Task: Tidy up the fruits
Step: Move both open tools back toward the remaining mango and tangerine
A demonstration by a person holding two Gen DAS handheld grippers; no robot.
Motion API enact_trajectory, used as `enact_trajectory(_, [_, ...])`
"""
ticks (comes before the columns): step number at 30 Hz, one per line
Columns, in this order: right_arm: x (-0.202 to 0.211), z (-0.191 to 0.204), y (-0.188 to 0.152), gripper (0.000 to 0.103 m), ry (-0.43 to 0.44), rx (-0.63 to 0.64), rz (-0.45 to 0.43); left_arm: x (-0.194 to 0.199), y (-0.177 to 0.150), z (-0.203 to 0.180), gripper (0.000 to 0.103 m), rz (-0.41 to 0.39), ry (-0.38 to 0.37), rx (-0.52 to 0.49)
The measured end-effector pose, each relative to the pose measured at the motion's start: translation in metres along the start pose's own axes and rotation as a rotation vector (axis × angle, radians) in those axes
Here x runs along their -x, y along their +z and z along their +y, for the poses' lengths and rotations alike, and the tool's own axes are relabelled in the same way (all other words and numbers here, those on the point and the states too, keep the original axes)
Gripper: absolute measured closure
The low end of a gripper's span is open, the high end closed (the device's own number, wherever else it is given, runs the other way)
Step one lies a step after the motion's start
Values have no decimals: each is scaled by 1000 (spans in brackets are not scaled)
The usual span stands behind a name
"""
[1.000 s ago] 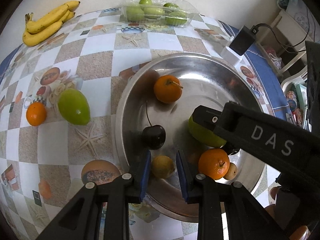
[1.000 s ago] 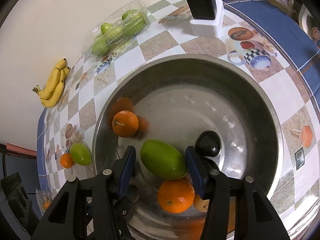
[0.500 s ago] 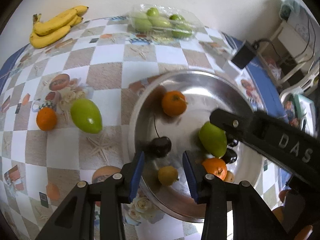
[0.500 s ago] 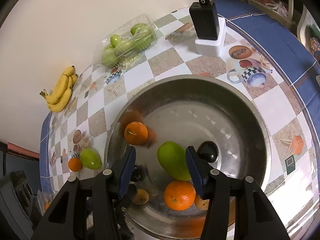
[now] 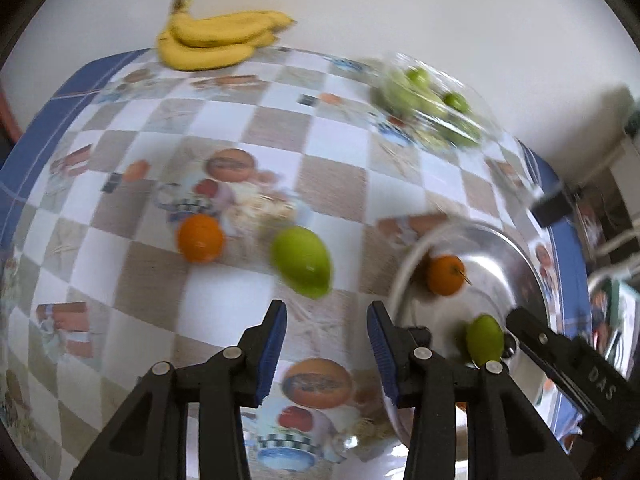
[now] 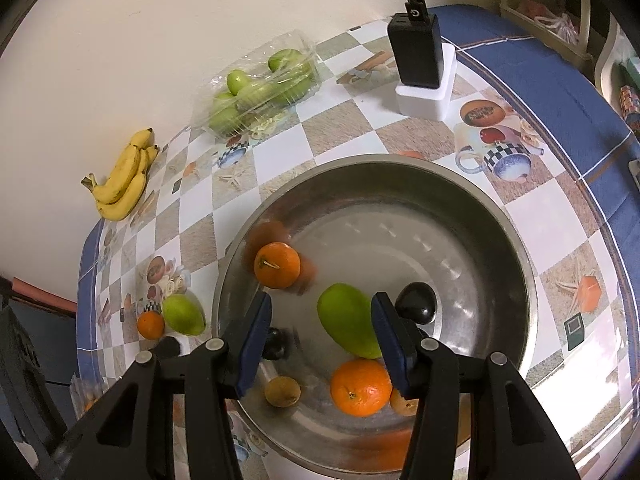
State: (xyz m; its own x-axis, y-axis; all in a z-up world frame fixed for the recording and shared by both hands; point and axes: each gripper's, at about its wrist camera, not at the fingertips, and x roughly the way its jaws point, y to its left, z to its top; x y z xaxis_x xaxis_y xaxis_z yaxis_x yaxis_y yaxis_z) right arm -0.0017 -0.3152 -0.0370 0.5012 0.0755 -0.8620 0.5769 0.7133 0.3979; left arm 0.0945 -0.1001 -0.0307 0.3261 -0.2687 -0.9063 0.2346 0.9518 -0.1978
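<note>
My left gripper (image 5: 327, 344) hangs over the checked tablecloth just left of the steel bowl (image 5: 402, 268). Its jaws are opening and nothing is between them. Beyond its tips lie a green mango (image 5: 302, 262) and an orange (image 5: 200, 238) on the cloth. My right gripper (image 6: 320, 332) stands open above the bowl (image 6: 520, 248). Under it a second green mango (image 6: 348, 320) lies loose on the bowl's floor, beside two oranges (image 6: 277, 265) (image 6: 361, 387), a dark plum (image 6: 416, 304), a dark cherry (image 6: 276, 342) and a small yellow fruit (image 6: 283, 391).
Bananas (image 6: 122, 184) lie at the table's far edge by the wall. A clear plastic box of green fruit (image 6: 260, 88) sits beside them. A black power bank on a white block (image 6: 418, 52) stands behind the bowl. The table's blue border runs along the right.
My left gripper let go of the small yellow fruit in the bowl, opened wider and swung left out over the tablecloth toward the mango and orange. The right gripper drew back slightly.
</note>
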Motion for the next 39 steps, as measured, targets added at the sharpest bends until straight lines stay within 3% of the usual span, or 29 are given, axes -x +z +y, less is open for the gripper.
enact_trajectory(9, [3, 8, -1, 50, -24, 43, -10, 8, 9, 22, 43, -26, 45, 64])
enact_trajectory(14, [0, 9, -2, 35, -64, 61, -12, 4, 8, 25, 18, -17, 81, 67])
enact_trajectory(20, [-1, 12, -4, 35, -111, 93, -20, -1, 7, 28, 6, -14, 133, 60])
enact_trajectory(22, [-2, 13, -4, 31, -127, 106, -21, -1, 7, 28, 3, -17, 148, 58])
enact_trajectory(23, [-2, 13, -5, 21, -135, 110, -21, -1, 7, 29, 2, -20, 156, 57])
enact_trajectory(24, [-3, 14, -5, 19, -139, 113, -21, -1, 7, 29, 2, -22, 161, 56])
enact_trajectory(39, [-10, 14, -7, 16, -190, 149, -1, -5, 7, 31, 0, -22, 200, 40])
